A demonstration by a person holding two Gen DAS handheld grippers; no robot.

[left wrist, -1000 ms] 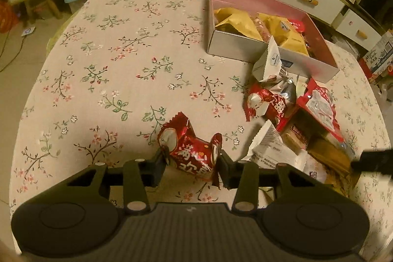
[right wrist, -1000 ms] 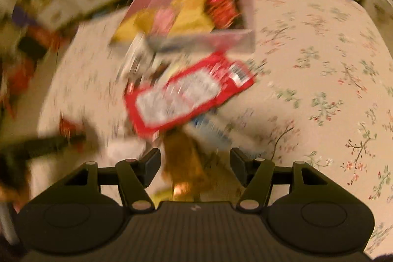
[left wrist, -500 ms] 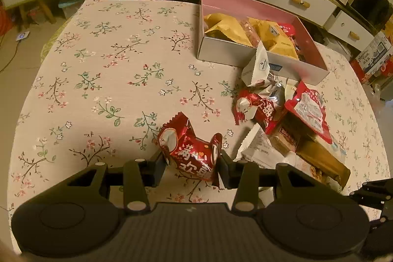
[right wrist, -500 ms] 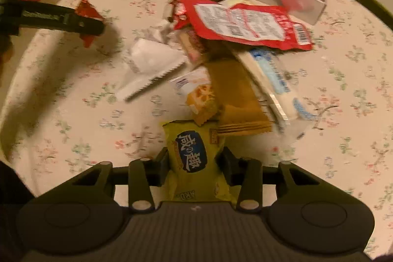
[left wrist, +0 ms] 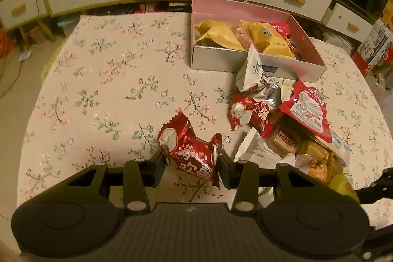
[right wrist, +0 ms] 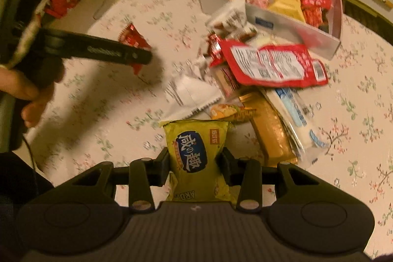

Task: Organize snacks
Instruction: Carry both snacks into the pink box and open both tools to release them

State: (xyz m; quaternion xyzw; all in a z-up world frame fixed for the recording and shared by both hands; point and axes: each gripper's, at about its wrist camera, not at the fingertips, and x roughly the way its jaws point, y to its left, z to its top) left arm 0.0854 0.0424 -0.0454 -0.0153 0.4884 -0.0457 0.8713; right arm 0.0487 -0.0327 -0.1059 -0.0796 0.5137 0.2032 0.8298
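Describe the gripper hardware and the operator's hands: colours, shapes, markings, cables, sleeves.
Both units match: the left gripper and right gripper are matte black, with a ribbed centre plate, round side discs, pale pivot pins and blocky finger pads. Seen from the right wrist, the left one's side bears pale lettering, too blurred to read. The left hand is bare; a thin dark cable runs below it. No sleeve is visible there.

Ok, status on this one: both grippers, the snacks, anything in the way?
Left gripper shut on red snack packet. Right gripper shut on yellow snack packet. Pink box partly filled. Loose snack pile lies before the box.
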